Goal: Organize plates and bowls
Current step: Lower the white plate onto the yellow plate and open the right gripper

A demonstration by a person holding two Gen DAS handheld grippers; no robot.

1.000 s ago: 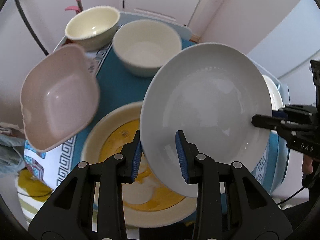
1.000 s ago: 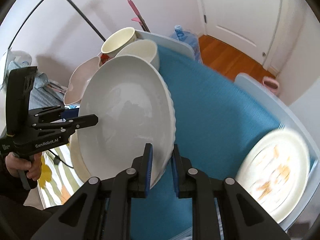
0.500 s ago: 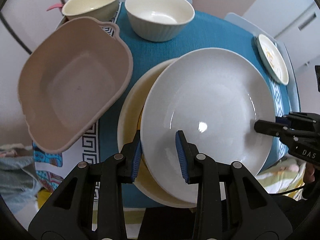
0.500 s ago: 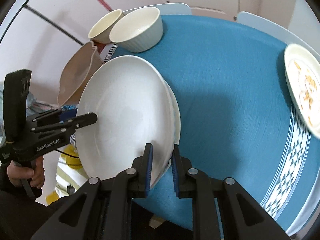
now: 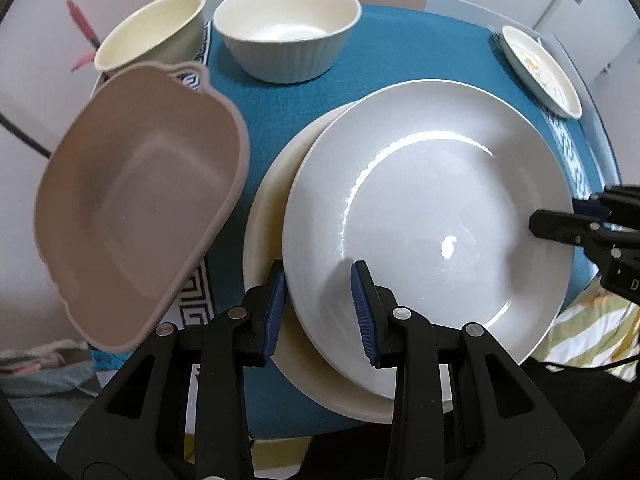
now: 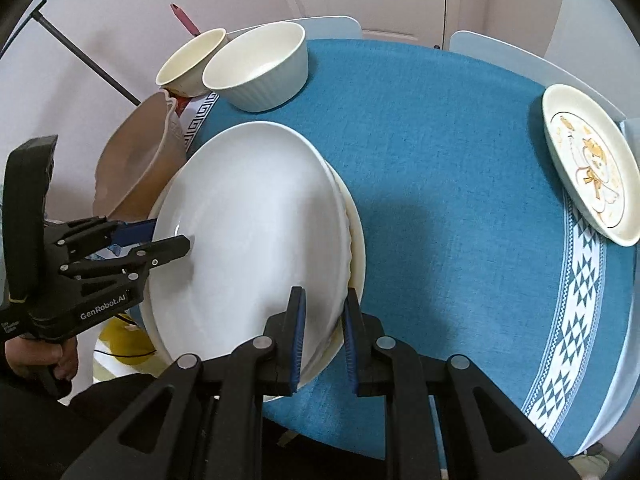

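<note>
**White plate held over the cream plate by both grippers**

White and glossy, the large plate (image 5: 432,216) lies on top of a wider cream plate (image 5: 266,216), offset so the cream rim shows as a crescent on one side. The left gripper (image 5: 320,308) has its blue-padded jaws set on either side of the white plate's near rim, one pad above and one below; whether they press it I cannot tell. The right gripper (image 6: 322,336) straddles the opposite edge in the same way, its jaws close around the rim, grip equally unclear.

Just beside the stack sits a tan handled dish (image 5: 136,208), tilted. Beyond it stand a ribbed cream bowl (image 5: 286,36) and a smaller cream bowl (image 5: 150,36), touching each other. A small patterned plate (image 6: 590,170) rests well apart at the far edge of the surface, which is covered with a teal cloth (image 6: 440,160).
</note>
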